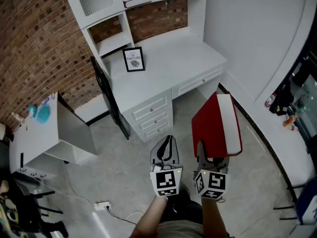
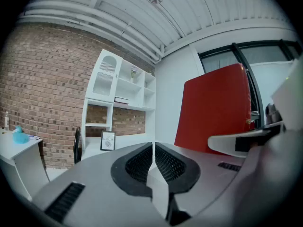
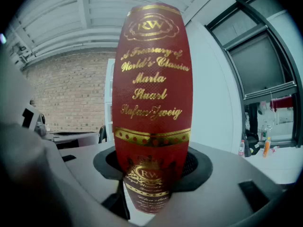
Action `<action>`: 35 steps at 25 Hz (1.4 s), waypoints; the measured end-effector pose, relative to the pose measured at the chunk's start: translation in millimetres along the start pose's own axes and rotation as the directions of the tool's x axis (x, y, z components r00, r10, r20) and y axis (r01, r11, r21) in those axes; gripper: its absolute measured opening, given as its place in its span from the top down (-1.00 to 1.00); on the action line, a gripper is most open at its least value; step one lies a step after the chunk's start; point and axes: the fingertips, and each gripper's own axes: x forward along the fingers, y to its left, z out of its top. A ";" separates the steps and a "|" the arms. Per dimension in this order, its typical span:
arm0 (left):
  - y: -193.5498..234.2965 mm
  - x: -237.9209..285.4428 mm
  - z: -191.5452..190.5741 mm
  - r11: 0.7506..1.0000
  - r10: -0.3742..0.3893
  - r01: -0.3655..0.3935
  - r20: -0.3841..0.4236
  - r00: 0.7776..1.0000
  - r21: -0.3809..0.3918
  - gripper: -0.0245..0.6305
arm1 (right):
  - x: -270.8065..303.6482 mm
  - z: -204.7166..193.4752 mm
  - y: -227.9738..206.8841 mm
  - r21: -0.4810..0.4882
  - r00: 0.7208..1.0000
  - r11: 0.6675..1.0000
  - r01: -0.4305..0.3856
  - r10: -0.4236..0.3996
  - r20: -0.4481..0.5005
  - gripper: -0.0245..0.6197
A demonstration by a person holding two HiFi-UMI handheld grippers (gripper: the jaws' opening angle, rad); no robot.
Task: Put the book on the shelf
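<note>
At the left, a tall white shelf unit [image 1: 106,21] is standing against the red brick wall [image 1: 34,38]. It is rising from the back of a white bench with drawers [image 1: 173,58], on which a small black-framed picture [image 1: 133,59] is leaning. Another book [image 1: 137,0] is lying flat in one upper compartment, but the head view is cutting the shelves off at its top edge, so which slots are free is probably not decidable from here. Nearer the middle, the left hand-held gripper [image 2: 154,150] is hovering over the floor with its jaws pressed together on nothing, just beside its partner. To its right, the right hand-held gripper [image 3: 151,167] is clamping the lower end of a thick red hardcover book with gold lettering [image 3: 152,79]. Its jaws are standing wide because they are spanning the book's thickness, with the pads bearing on the two covers. The book is standing with its long axis upright, its spine facing back toward the person and its white page block showing along its right side in the head view. From the book, the shelf unit is lying ahead and to the left, well apart, with open floor and the bench top between them. The right hand is carrying the load, so the coming move is looking like a carry forward and leftward, with the empty left hand free to steady the book.
</note>
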 end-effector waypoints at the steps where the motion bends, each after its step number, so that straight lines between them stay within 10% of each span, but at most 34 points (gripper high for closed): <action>1: -0.1 0.7 -0.1 1.000 0.000 0.000 -0.001 1.000 0.002 0.84 | 0.6 0.0 0.0 -0.002 1.000 1.000 -0.003 0.003 0.000 0.17; 35: -36.4 23.2 -1.7 1.000 0.018 -0.018 0.001 1.000 0.014 0.84 | 12.3 -0.9 -30.2 -0.007 0.998 0.998 -0.070 0.070 -0.006 0.17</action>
